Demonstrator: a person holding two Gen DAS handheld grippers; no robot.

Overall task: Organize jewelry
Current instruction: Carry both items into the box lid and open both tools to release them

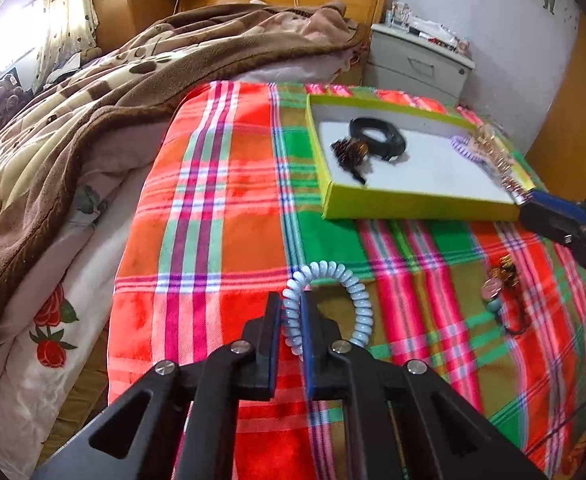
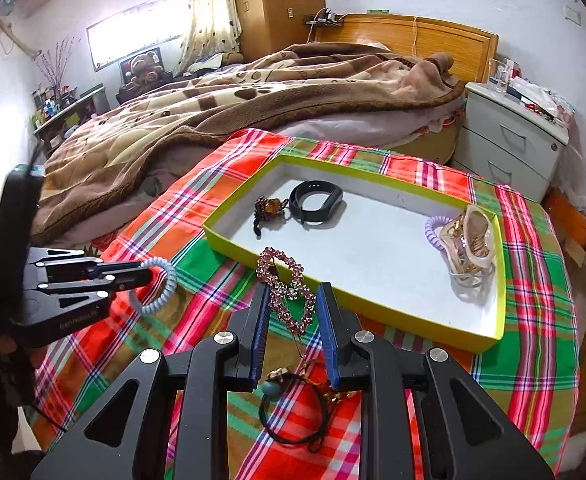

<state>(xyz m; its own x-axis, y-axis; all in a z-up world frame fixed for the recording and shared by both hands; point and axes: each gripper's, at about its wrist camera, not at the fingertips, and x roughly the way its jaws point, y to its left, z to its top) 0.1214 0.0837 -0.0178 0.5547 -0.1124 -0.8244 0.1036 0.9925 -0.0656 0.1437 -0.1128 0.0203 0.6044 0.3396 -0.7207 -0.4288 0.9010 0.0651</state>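
Black fingers of the left gripper [image 1: 292,322] fill the bottom of the left wrist view, pinched tight on one pale blue spiral hair tie [image 1: 335,300], whose loop arcs away to the right over the plaid cloth [image 1: 221,208]. The right wrist view shows this same tie hanging from the left gripper's tip, above the cloth.

One rhinestone hair clip [image 2: 287,292], pink and sparkly, sits gripped between the fingers of the right gripper [image 2: 293,312], whose jaws stand partly apart around it, just short of the near wall of the tray.

One shallow tray [image 2: 373,312], yellow-green outside and white inside, lies on the cloth. Four pieces can be counted in it: one black wristband [image 2: 317,202], one dark beaded ornament [image 2: 269,208] touching it, one lilac spiral tie [image 2: 435,230] at the right end, and one cream and gold claw clip [image 2: 471,246] lying against that tie.

Outside the tray, on the cloth under the right gripper, lies a small tangle: one black elastic with a teal bead [image 2: 274,389] and some gold and amber bits whose number cannot be told.

One brown blanket [image 2: 221,104] covers the bed behind.
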